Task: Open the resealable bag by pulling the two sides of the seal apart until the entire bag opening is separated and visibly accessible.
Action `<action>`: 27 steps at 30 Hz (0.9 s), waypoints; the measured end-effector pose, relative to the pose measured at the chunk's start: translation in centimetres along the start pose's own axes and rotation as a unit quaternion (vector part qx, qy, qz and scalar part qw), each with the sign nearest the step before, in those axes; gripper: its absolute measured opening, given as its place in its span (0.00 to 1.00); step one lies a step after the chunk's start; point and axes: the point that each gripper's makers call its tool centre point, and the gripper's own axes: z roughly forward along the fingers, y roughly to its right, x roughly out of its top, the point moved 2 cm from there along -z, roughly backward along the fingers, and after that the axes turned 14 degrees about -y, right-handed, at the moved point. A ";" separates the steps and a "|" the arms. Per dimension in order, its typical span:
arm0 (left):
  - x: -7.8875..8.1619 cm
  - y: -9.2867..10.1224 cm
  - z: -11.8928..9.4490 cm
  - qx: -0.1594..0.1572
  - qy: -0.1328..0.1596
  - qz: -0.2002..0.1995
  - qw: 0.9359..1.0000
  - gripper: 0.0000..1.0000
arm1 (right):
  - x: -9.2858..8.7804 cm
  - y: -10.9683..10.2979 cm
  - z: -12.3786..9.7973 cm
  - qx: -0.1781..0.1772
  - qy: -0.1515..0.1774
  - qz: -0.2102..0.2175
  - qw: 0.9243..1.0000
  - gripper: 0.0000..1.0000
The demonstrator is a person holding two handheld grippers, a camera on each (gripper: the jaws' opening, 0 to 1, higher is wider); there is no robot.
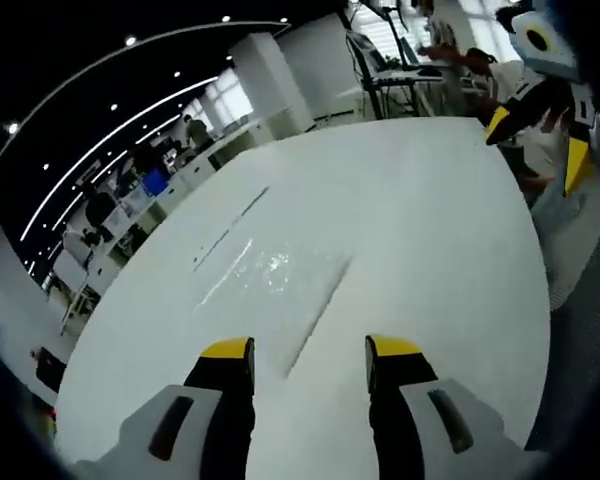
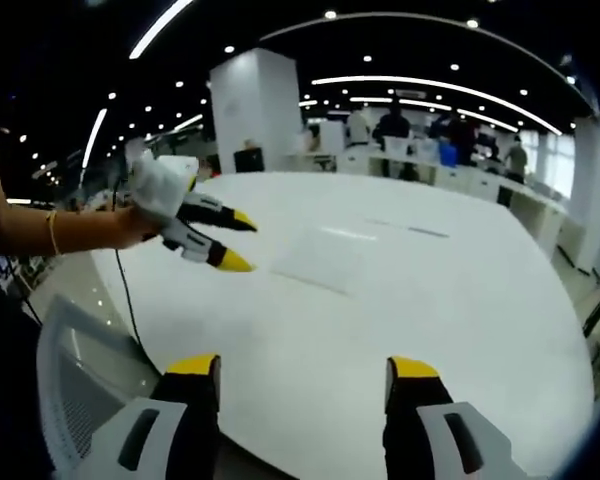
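Observation:
A clear resealable bag (image 1: 270, 272) lies flat on the white table (image 1: 430, 230), just ahead of my left gripper (image 1: 310, 348). That gripper is open, with nothing between its yellow-tipped jaws. In the right gripper view the bag (image 2: 325, 255) is a faint glossy rectangle near the table's middle. My right gripper (image 2: 303, 367) hovers open over the near table edge, well short of the bag. The left gripper (image 2: 238, 242), held by a hand, comes in from the left, open, its tips pointing at the bag. The right gripper (image 1: 537, 140) hangs open at the table's far right edge.
The table (image 2: 460, 300) is large and rounded, with thin dark marks (image 1: 230, 225) beyond the bag. A grey chair (image 2: 70, 400) and a black cable (image 2: 125, 300) sit below its edge. Desks, monitors and people (image 2: 392, 125) fill the office behind.

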 end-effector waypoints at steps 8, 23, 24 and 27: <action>-0.4 0.9 -4.2 -0.006 0.065 -0.107 0.992 0.71 | 0.8 -0.2 -1.2 -0.013 0.027 -0.009 1.000 0.67; -4.2 3.8 -10.8 -0.013 0.094 -0.174 0.980 0.99 | -0.2 -1.7 -2.2 -0.007 0.029 -0.017 0.999 0.71; -4.4 3.9 -11.1 -0.013 0.096 -0.178 0.979 0.99 | -0.3 -1.8 -2.3 -0.007 0.028 -0.018 0.999 0.71; -4.7 4.1 -11.8 -0.013 0.099 -0.186 0.977 0.99 | -0.7 -2.0 -2.4 -0.004 0.023 -0.017 1.000 0.70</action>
